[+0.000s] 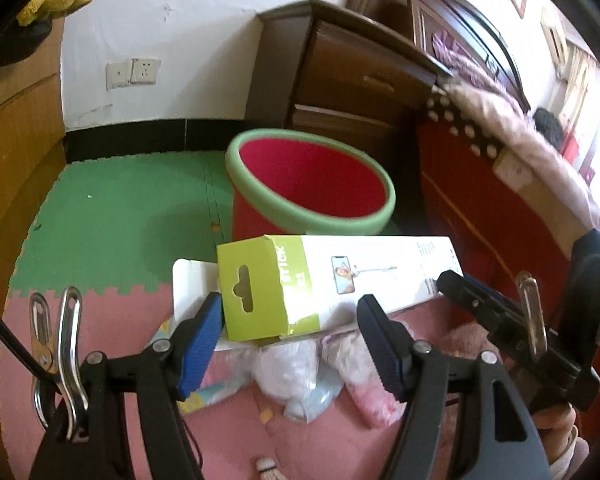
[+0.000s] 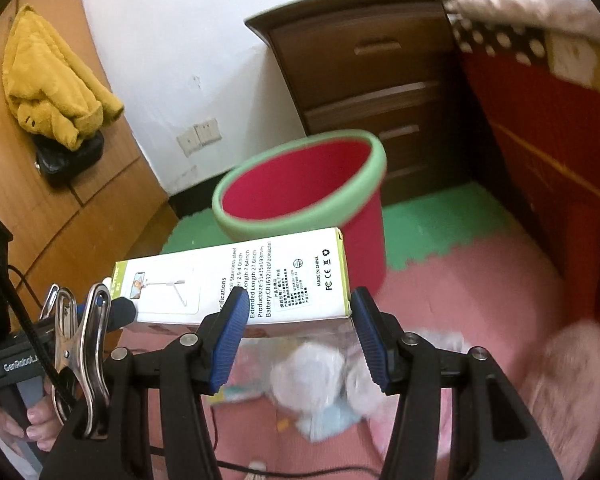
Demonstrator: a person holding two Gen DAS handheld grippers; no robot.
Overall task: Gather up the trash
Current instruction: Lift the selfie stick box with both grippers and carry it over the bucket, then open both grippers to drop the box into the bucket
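Note:
A white and lime-green selfie-stick box [image 1: 324,284] hangs in the air, held at both ends. My left gripper [image 1: 292,340] is shut on its green flap end. My right gripper [image 2: 296,340] is shut on its other end [image 2: 260,276], the one with the printed specifications. The right gripper also shows in the left wrist view [image 1: 480,300]. A red bin with a green rim [image 1: 308,184] stands just beyond the box, open and seemingly empty; it also shows in the right wrist view [image 2: 304,188]. Crumpled white and pale plastic wrappers [image 1: 296,372] lie on the pink mat below the box.
A dark wooden drawer cabinet [image 2: 380,80] stands behind the bin. A bed with a red cover [image 1: 500,216] is on the right. A wooden wardrobe [image 2: 60,208] with a yellow garment [image 2: 56,80] is on the left. Green and pink foam mats [image 1: 120,208] cover the floor.

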